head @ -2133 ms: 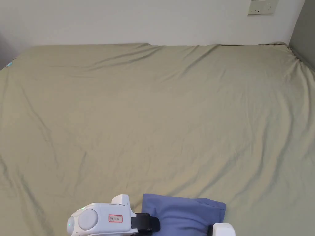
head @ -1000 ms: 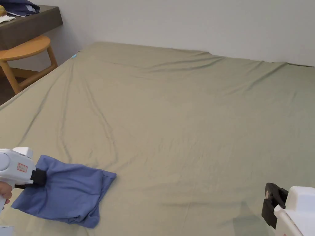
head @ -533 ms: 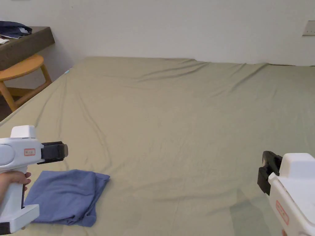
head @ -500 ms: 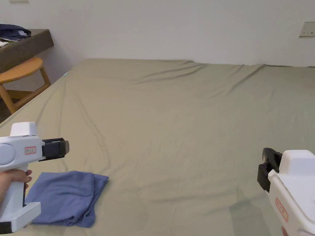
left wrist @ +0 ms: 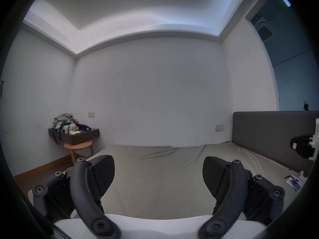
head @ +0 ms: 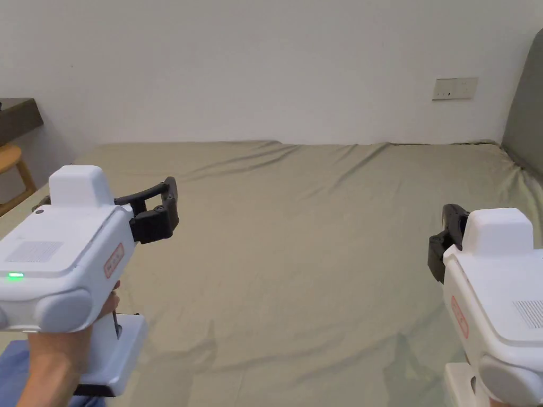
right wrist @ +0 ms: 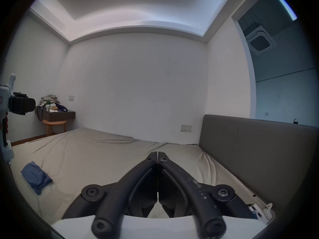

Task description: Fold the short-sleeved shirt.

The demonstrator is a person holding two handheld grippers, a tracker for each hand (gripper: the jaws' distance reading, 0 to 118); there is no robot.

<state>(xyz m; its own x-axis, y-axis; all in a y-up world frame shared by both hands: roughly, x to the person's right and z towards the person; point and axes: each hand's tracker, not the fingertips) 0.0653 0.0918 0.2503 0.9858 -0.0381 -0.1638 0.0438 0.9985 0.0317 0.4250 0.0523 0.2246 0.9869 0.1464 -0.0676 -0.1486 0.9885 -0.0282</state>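
The blue short-sleeved shirt [right wrist: 35, 177] lies folded into a small bundle on the olive bed sheet [head: 318, 238], near the bed's left front corner. A sliver of the shirt [head: 10, 371] shows under the hand holding my left gripper. My left gripper [head: 168, 204] is held up in the air above and beyond the shirt, jaws wide open and empty [left wrist: 158, 172]. My right gripper [head: 448, 233] hovers over the bed's right side, far from the shirt, jaws shut on nothing [right wrist: 157, 154].
A grey headboard [right wrist: 250, 148] bounds the bed on the right. A wooden stool [left wrist: 77, 148] and a cluttered dark shelf [left wrist: 72, 132] stand beyond the bed's left edge. Small white items [right wrist: 266, 210] lie by the bed's right front corner.
My left gripper let go of the folded shirt, which stays on the bed, then rose and opened its jaws. The right gripper rose a little, still shut. The head camera tilted up and right.
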